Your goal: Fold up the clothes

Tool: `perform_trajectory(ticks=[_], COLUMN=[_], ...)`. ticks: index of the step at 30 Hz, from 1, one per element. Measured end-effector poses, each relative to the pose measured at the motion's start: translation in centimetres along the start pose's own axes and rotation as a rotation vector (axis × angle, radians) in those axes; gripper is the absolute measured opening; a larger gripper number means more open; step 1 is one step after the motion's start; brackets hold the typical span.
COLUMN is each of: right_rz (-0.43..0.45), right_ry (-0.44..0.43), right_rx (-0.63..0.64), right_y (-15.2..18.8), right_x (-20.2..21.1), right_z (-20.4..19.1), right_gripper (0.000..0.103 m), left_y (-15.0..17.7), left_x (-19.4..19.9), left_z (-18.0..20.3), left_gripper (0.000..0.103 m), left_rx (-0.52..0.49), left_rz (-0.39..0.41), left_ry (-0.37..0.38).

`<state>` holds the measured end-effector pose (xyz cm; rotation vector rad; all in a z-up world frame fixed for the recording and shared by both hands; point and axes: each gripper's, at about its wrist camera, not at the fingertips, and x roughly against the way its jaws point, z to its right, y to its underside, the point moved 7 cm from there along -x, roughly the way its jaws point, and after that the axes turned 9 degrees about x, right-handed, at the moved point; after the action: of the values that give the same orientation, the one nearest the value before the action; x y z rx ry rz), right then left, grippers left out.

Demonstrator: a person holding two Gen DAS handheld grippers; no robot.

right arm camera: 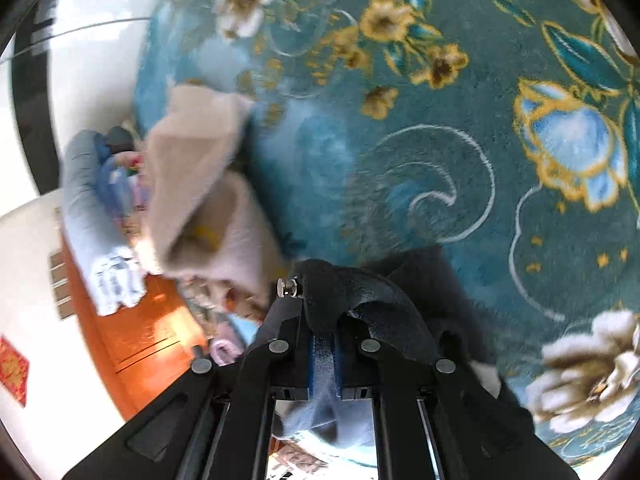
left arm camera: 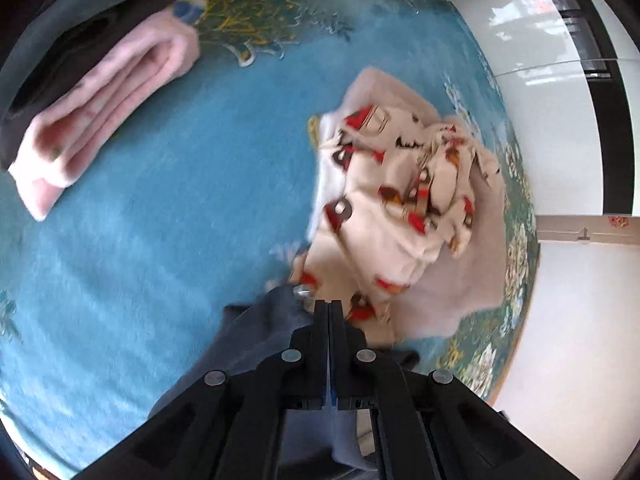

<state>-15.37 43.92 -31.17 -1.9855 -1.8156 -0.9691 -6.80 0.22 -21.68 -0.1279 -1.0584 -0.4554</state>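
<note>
Open room: You've got a wide stretch of bare blue rug point(left arm camera: 140, 240) ahead and to the left of your left claw point(left arm camera: 328, 308), nothing lying on it.
Edges: The rug's flowered border curves past on the right in the left wrist view, and beyond it there's pale glossy floor point(left arm camera: 560, 320). In the right wrist view the rug point(right arm camera: 440, 140) fills the upper and right part of the frame, and an orange wooden surface point(right arm camera: 140, 328) shows at lower left.
Left claw: It's pointing steeply down at the rug, fingers pressed flat together, pinching the dark blue-grey garment point(left arm camera: 256, 344), which trails back under the claw toward you.
Right claw: Your right claw point(right arm camera: 324, 340) is tilted down too, jaws closed tight on the same dark garment point(right arm camera: 360, 296); the fabric humps up over the fingertips, and a metal snap point(right arm camera: 288, 286) sits at the left finger's tip.
Unfolded pile: The cream patterned cloth point(left arm camera: 400, 200) with red and brown prints lies crumpled just beyond your left claw, slightly right, touching the dark garment's edge.
Done stack: A folded pink piece point(left arm camera: 108, 120) rests at far left, well apart from both claws.
Blur: Both views are smeared, so finer fabric detail is unclear.
</note>
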Motion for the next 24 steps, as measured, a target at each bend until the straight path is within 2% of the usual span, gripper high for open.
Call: perform_trajectory(ticks=[3,6,8,11,12,13,14,15,17,18,20,24], right_rz=[-0.022,-0.033,-0.021,0.041,0.059,0.077,0.080,0.069,0.008,-0.012,-0.037,-0.028], right_ry=[-0.008,-0.010,-0.017,-0.022,-0.001,0.039,0.102,0.139,0.169,0.191,0.245,0.203], right_rx=[-0.013,0.050,0.101,0.177,0.197,0.227,0.264,0.292,0.355,0.383,0.427,0.352], right_y=[0.1,0.2,0.3,-0.2,-0.2,-0.3,-0.3,-0.3,0.5,0.6,0.7,0.2], right_x=[-0.8,0.0,1.1,3.4,3.8,4.1,4.1,3.9,2.3,1.5,-0.2,-2.6], right_z=[0.3,-0.4,-1.1,-1.5,-1.3,-0.9,-0.3,0.0,0.2,0.3,0.5,0.9], right_gripper=[0.010,0.012,0.015,0.031,0.035,0.035,0.035,0.036,0.039,0.043,0.044,0.044], left_y=[0.8,2.3,3.3,5.2,5.5,5.6,5.7,5.6,5.3,5.2,5.2,5.2], left_x=[0.3,-0.8,-1.4,-2.5,-3.0,-3.5,-3.9,-4.2,-5.0,-5.3,-5.6,-6.2], left_z=[-0.3,-0.6,-0.9,-1.4,-1.5,-1.6,-1.8,-2.0,-2.5,-2.4,-2.2,-2.2], left_gripper=[0.002,0.010,0.032,0.038,0.040,0.048,0.057,0.061,0.063,0.063,0.063,0.061], left_rx=[-0.036,-0.193,-0.312,-0.488,-0.529,-0.560,-0.575,-0.577,-0.576,-0.587,-0.615,-0.647], left_rz=[-0.017,-0.030,-0.039,-0.055,-0.055,-0.049,-0.044,-0.042,-0.039,-0.039,-0.040,-0.076], left_ry=[0.004,-0.111,-0.203,-0.312,-0.334,-0.356,-0.367,-0.367,-0.363,-0.356,-0.339,-0.302])
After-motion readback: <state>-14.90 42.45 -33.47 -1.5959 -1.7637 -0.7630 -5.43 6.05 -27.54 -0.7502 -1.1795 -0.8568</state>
